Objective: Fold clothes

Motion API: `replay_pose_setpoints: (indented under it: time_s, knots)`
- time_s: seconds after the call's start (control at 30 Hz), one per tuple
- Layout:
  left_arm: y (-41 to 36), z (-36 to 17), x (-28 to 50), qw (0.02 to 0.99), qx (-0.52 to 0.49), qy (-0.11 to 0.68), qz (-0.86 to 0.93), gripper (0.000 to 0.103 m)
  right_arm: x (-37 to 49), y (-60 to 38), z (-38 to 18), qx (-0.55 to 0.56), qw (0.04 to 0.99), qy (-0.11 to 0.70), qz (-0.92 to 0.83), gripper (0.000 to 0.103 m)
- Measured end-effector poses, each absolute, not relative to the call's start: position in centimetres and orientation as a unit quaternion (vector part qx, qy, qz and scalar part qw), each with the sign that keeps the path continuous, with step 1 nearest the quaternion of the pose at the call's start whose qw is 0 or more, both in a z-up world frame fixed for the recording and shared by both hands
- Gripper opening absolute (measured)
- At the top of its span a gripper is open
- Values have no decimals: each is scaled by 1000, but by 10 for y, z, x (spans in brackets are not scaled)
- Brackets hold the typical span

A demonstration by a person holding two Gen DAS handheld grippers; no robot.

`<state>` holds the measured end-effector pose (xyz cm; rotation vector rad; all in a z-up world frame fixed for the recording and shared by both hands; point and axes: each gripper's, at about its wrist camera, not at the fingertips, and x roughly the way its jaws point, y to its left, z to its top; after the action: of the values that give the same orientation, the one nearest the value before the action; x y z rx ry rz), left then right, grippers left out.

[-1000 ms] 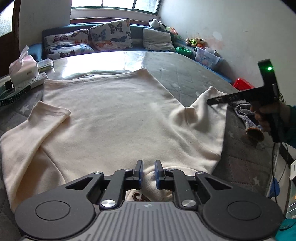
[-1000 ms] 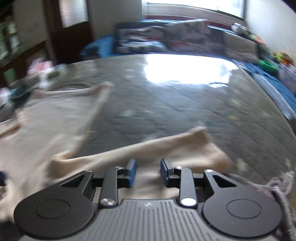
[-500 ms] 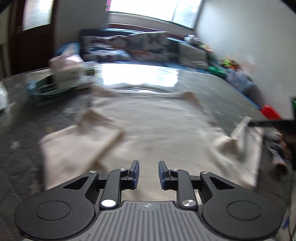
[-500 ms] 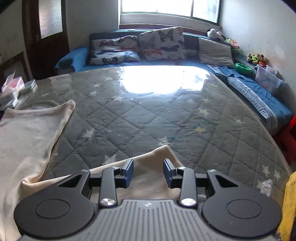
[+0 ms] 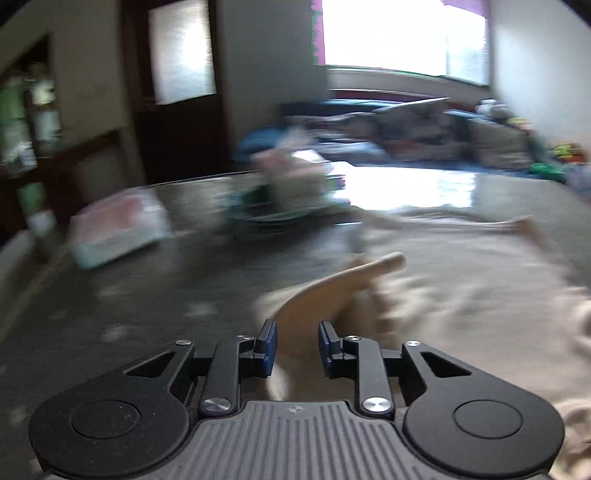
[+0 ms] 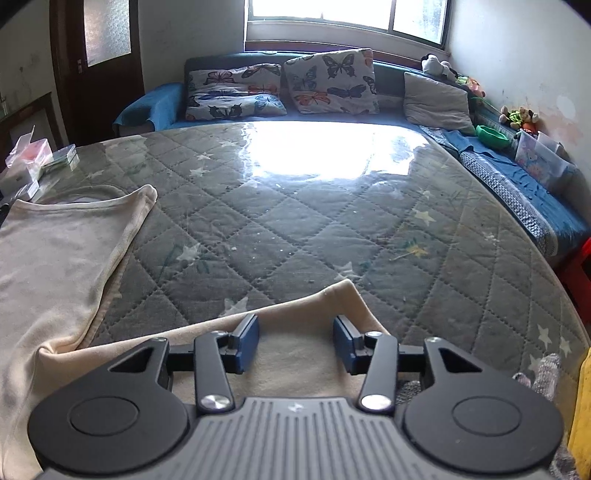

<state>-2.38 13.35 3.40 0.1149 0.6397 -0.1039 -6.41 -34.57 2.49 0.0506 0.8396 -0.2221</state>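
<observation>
Cream garment (image 6: 55, 266). Grey quilted bench cover (image 6: 332, 229), diamond stitching, pale stars. Butterfly-print pillows (image 6: 328, 81), plain grey pillow (image 6: 436, 101). Blue sofa cover (image 6: 517, 192). Black hand-held gripper (image 6: 295, 345), blue pads (image 6: 248, 341).

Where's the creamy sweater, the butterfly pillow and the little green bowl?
Cream knit sweater (image 6: 55, 258): right wrist view, on its flat body.
Butterfly-print square pillow (image 6: 330, 81): right wrist view, on its front face.
Small green bowl (image 6: 491, 136): right wrist view, on its rim.

- We are in a home living room: beyond our jaws, a blue sofa (image 6: 155, 99) with butterfly cushions (image 6: 328, 81).
- Soft toys (image 6: 517, 118) far right, under a window (image 6: 343, 14).
</observation>
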Motion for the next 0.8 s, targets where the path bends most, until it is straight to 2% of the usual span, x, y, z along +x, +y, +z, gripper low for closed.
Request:
replay_pose_setpoints:
  time_s: [0.2,0.3,0.4,0.53,0.8]
  knots:
    - [188,30,-24,938,46,323,117,28,-65,-344,24,23,907,405,-111,48]
    - [223,38,-32,938,-51,326,103,28,-65,-344,24,22,907,405,-111,48]
    - [222,51,-44,949,-73,301,51,29,-64,-343,24,20,907,405,-112,48]
    - [179,59,-45,954,-15,297,-32,43,-64,-342,24,19,907,405,-114,48]
    - [98,41,-24,934,98,319,-129,43,-65,-342,23,24,907,404,-115,50]
